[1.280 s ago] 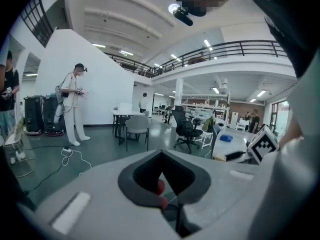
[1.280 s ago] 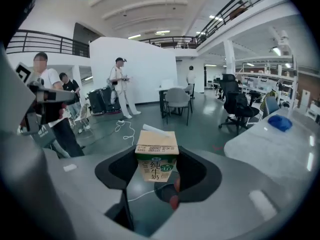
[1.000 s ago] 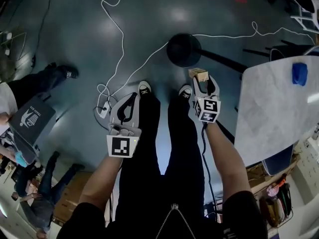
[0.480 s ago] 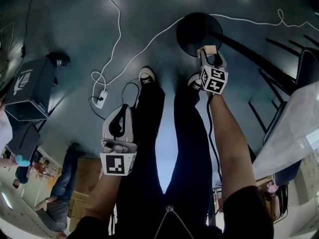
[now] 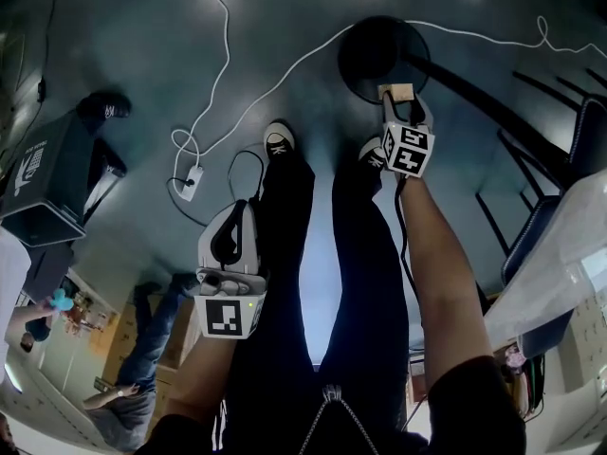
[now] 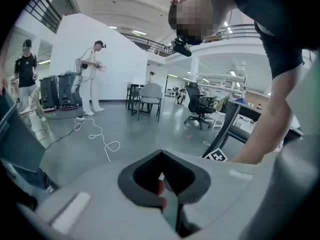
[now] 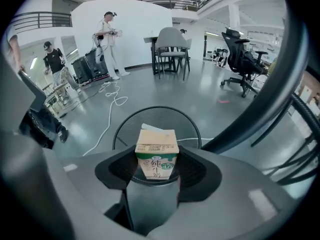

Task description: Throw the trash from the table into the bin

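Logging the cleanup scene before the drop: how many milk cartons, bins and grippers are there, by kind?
milk carton: 1
bin: 1
grippers: 2, the left gripper and the right gripper
Total: 4

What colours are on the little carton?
Tan top, green band, white below; the carton shows best in the right gripper view.

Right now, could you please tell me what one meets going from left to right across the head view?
dark box with a cart logo → white power strip → left gripper → right gripper holding the milk carton → pale table
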`<state>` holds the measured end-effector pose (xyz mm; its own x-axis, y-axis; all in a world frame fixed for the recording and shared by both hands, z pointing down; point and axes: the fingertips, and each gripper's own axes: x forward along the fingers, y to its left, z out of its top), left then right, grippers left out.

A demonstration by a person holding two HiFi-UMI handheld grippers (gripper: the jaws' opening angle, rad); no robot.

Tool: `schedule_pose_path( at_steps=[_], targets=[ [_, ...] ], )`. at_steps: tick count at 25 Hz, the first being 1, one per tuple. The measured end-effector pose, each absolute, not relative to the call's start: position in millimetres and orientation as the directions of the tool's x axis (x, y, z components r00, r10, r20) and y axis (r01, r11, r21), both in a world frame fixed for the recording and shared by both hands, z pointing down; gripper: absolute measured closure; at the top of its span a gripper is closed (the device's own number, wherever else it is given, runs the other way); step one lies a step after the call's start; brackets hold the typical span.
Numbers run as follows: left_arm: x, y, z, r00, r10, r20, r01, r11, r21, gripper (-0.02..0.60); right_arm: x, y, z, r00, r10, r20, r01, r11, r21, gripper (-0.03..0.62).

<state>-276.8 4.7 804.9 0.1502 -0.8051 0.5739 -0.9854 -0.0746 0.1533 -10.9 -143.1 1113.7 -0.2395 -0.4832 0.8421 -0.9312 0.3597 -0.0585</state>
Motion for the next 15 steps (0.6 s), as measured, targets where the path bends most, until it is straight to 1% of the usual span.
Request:
schedule_pose_path(
  at_steps=[2, 7, 11, 15],
  targets=[
    [-274.4, 10.1, 806.4, 0.145, -0.801, 0.581, -0.986, -0.066, 0.156, 0.581, -4.8, -131.8, 1122.5, -0.22, -0.44, 0.871, -0.93, 0.363, -0.052, 0.326],
    [-269.0, 19.0, 807.7, 0.13, -0.794, 0.594, -0.988, -0.054, 0.145, 0.581, 2.6, -110.9, 1153.4, -0.199, -0.276, 0.94, -0.901, 0.428, -0.065, 0.326],
    [-269.9, 21.6, 808.4, 0.109, -0.799, 0.591, -0.992, -0.046, 0.12, 0.581, 0.5, -124.6, 1162.4, -0.189, -0.226, 0.956, -0.899, 0.431, -0.076, 0.326],
    [-273.1, 21.9, 806.9, 0.083, -0.801, 0.593, -0.995, -0.034, 0.093, 0.581, -3.4, -118.6, 1167.7, -0.183, -0.168, 0.969, -0.874, 0.479, -0.082, 0.322]
  ],
)
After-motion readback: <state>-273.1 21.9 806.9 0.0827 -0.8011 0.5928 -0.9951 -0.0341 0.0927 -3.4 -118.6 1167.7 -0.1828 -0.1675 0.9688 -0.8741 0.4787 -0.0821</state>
